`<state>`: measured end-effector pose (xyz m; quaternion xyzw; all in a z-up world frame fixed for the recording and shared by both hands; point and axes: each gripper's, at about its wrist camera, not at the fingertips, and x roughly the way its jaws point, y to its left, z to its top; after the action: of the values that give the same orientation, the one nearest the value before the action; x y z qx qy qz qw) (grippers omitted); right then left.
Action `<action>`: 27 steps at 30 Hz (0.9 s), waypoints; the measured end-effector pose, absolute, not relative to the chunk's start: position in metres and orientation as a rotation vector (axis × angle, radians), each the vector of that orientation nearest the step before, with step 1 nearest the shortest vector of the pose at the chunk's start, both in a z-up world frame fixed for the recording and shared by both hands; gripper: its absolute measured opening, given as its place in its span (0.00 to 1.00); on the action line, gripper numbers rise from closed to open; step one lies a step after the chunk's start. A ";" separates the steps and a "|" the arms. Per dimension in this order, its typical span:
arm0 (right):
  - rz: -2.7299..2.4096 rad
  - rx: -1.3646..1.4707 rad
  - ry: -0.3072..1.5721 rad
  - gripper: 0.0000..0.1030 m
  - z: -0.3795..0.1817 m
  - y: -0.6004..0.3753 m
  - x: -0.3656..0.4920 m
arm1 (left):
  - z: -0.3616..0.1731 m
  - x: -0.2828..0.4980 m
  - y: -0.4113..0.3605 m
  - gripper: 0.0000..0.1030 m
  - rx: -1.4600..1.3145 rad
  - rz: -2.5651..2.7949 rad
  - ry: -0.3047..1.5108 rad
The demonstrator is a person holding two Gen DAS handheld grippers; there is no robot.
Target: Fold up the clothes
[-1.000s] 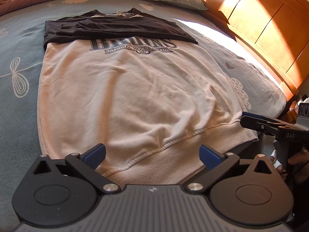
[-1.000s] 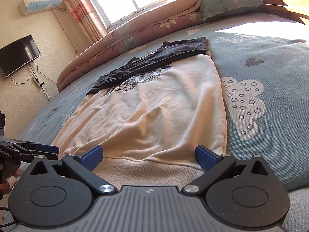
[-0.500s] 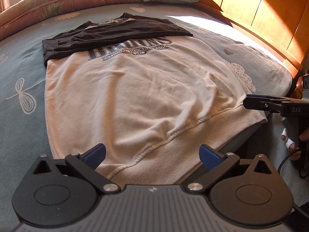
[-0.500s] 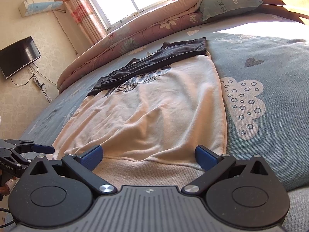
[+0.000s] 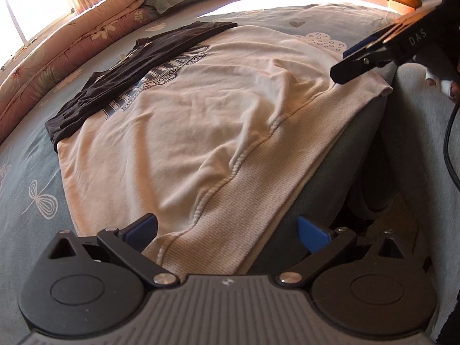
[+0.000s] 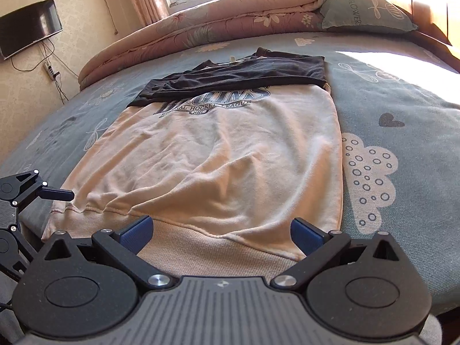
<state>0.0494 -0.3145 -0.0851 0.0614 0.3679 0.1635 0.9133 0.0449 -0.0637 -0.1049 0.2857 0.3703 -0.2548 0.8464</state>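
since a second ago i have swung my left claw (image 5: 227, 231) round to the sweatshirt's near left corner, and my right claw (image 6: 220, 233) now faces the sweatshirt square on.

the cream sweatshirt (image 6: 230, 155) lies flat on the blue bedsheet (image 6: 408, 106), its dark sleeves (image 6: 244, 72) folded across the chest above the printed lettering, its ribbed hem (image 5: 258, 178) nearest me at the bed's edge. my left claw is spread wide with nothing in it, the hem's corner lying between its blue fingertips (image 5: 142, 227). my right claw is likewise wide apart and empty, over the hem's right corner. beyond the sweatshirt sit a rolled pink quilt (image 6: 230, 20) and a green pillow (image 6: 365, 11); a television (image 6: 28, 37) hangs on the wall to the sweatshirt's far left.
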 end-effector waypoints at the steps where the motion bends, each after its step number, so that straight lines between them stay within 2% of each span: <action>1: 0.341 0.087 0.747 1.00 -0.080 -0.310 0.048 | -0.106 0.043 -0.062 0.99 0.622 -0.533 0.768; 14: 0.390 -0.154 0.684 1.00 -0.052 -0.267 0.035 | -0.099 0.031 -0.048 0.99 0.767 -0.471 0.707; 27: 0.554 -0.455 0.630 1.00 -0.066 -0.178 0.030 | -0.080 0.030 -0.021 0.99 0.668 -0.410 0.677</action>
<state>0.0300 -0.1781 -0.0660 -0.2190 0.3033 0.2664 0.8883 0.0302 -0.0205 -0.0798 0.3192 0.3237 -0.1958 0.8689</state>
